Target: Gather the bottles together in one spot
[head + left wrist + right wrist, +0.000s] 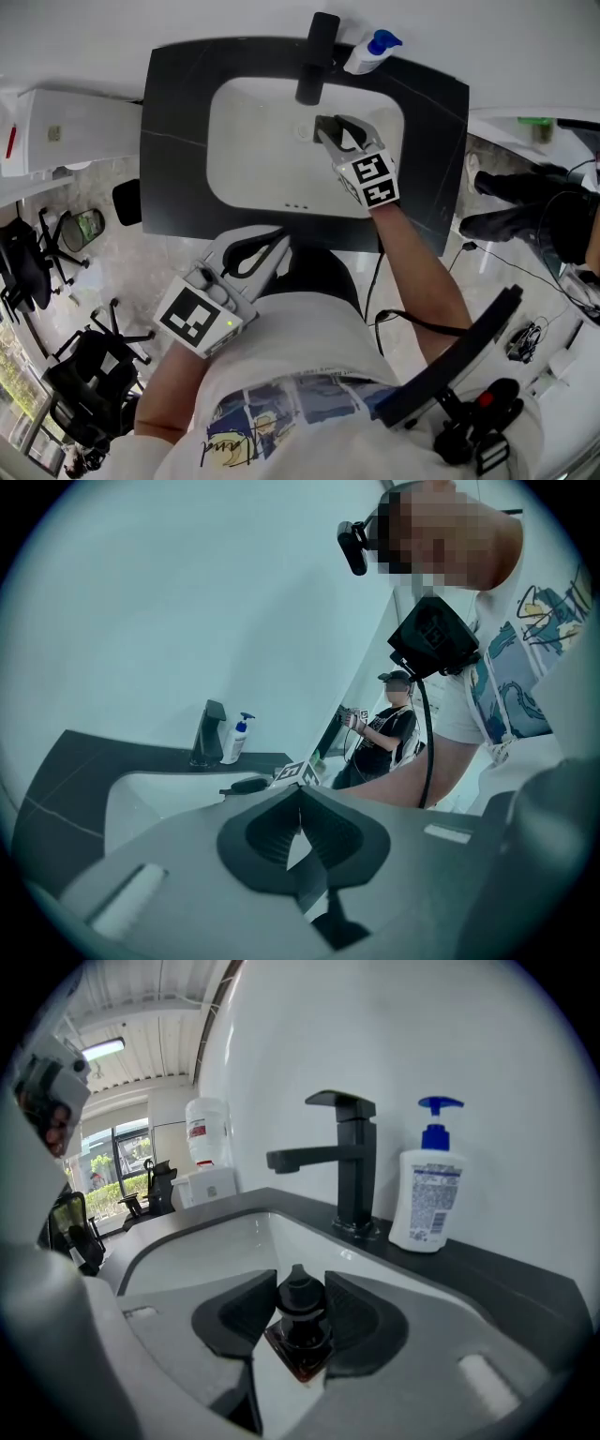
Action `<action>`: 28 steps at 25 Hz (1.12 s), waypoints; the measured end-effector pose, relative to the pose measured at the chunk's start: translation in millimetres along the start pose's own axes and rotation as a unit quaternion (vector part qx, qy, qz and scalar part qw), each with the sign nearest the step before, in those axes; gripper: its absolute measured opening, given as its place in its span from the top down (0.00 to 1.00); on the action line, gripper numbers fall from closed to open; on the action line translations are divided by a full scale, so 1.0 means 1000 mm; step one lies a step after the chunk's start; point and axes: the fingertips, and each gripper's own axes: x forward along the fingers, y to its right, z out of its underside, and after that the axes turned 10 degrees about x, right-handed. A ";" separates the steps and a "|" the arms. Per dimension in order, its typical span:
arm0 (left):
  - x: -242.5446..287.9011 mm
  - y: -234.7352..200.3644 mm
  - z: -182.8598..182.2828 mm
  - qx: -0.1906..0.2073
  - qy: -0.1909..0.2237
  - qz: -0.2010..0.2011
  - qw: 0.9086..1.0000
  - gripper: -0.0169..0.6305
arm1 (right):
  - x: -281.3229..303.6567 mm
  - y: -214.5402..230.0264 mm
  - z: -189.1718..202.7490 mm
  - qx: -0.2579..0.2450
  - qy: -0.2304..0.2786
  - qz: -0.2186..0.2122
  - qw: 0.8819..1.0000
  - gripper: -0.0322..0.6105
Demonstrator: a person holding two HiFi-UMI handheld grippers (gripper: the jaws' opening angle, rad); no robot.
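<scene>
My right gripper [336,127] hangs over the white sink basin [253,141], shut on a small dark bottle [300,1324] with a black cap; both pads touch the cap in the right gripper view [302,1290]. A white pump bottle [367,52] with a blue pump head stands on the dark counter [173,112] just right of the black faucet [317,56]; it also shows in both gripper views [429,1194] [236,740]. My left gripper [281,244] is held low in front of the counter near my body, its jaw tips together and nothing between them [300,794].
The faucet [352,1171] rises between the basin and the wall. A white box [66,127] sits left of the counter. Office chairs [37,253] stand on the floor at the left. A second person [389,728] stands beyond the counter's far end.
</scene>
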 end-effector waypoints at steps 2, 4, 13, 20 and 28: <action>0.002 0.001 -0.001 0.001 0.001 0.002 1.000 0.97 | -0.011 0.004 -0.010 0.004 0.013 0.002 1.000 0.70; 0.002 0.002 -0.002 0.001 0.001 0.004 1.000 0.97 | -0.024 0.008 -0.021 0.007 0.025 0.006 1.000 0.70; 0.006 0.006 -0.007 0.010 0.004 0.011 1.000 0.97 | -0.082 0.050 -0.073 0.026 0.078 0.040 0.996 0.70; 0.011 0.008 -0.014 0.010 0.002 0.014 1.000 0.97 | -0.112 0.102 -0.102 0.027 0.098 0.077 0.992 0.70; 0.024 0.005 -0.023 0.012 0.001 0.010 1.000 0.97 | -0.107 0.156 -0.118 0.028 0.106 0.085 0.990 0.71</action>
